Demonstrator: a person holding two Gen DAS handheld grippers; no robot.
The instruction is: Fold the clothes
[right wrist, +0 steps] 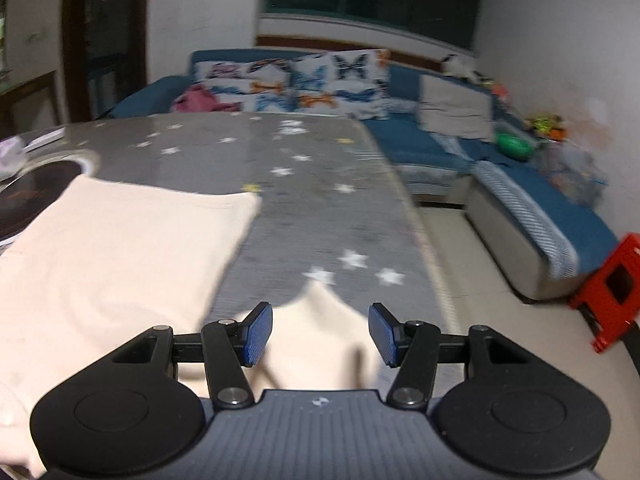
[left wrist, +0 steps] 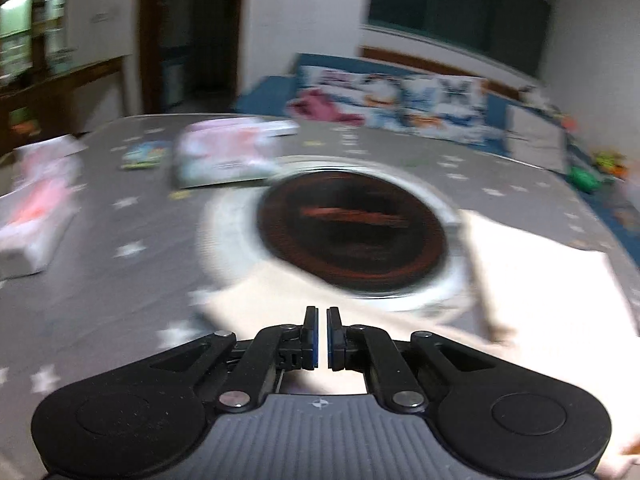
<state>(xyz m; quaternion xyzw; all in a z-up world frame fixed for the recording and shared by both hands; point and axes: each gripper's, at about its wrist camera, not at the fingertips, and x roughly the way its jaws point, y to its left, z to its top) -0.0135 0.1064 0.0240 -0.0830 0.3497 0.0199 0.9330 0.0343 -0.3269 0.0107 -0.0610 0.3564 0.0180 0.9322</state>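
A cream garment (right wrist: 120, 248) lies on the grey star-patterned table (right wrist: 304, 200). A sleeve of it (right wrist: 320, 336) lies under and between the fingers of my right gripper (right wrist: 320, 332), which is open. In the left wrist view the garment (left wrist: 552, 292) lies to the right and under my left gripper (left wrist: 322, 336). The left jaws are almost together with a thin gap and nothing visibly held. This view is blurred.
A round dark cooktop with a white rim (left wrist: 352, 232) sits on the table ahead of the left gripper. Boxes (left wrist: 224, 152) and a tissue pack (left wrist: 36, 216) lie at the far left. A blue sofa (right wrist: 440, 136) and a red stool (right wrist: 612, 280) stand beyond the table's right edge.
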